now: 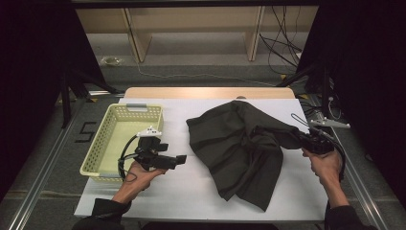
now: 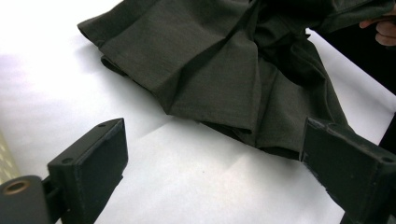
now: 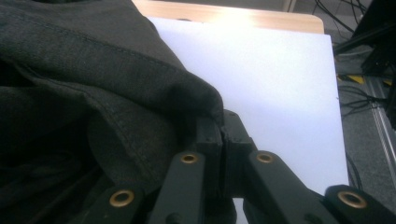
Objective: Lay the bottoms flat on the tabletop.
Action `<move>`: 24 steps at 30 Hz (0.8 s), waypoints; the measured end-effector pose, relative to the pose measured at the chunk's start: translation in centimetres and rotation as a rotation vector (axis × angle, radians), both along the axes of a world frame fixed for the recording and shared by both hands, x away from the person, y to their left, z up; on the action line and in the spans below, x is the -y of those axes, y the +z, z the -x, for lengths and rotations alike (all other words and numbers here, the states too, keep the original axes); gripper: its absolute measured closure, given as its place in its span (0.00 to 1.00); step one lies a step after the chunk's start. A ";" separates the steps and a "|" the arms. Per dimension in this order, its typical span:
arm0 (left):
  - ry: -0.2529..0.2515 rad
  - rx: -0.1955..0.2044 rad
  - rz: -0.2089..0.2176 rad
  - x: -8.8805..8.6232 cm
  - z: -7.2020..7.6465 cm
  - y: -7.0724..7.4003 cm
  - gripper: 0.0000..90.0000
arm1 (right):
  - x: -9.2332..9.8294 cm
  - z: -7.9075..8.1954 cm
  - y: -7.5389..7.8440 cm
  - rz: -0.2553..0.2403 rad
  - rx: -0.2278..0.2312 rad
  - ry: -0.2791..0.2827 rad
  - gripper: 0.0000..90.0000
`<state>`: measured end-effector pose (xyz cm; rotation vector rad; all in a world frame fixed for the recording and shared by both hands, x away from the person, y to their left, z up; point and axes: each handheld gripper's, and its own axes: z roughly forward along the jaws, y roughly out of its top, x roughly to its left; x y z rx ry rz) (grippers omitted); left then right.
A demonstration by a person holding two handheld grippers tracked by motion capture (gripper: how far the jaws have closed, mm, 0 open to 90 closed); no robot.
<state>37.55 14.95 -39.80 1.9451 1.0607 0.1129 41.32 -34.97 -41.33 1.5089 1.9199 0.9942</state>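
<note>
A white sheet covers my pale wooden table; grey floor, loose cables and wooden shelf legs lie beyond at twelve o'clock. The crumpled dark olive cloth garment sprawls right of centre, the cream perforated plastic basket at nine o'clock. My right gripper, at three o'clock, is clamped tight on the garment's edge, which the right gripper view shows pinched. My left gripper holds nothing, jaws spread wide beside the basket; its view adds the garment's folds.
</note>
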 end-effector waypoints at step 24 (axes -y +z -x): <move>-0.046 -0.038 -0.078 2.7 -1.7 -1.2 0.11 | -1.2 5.4 1.7 0.002 0.051 0.020 0.46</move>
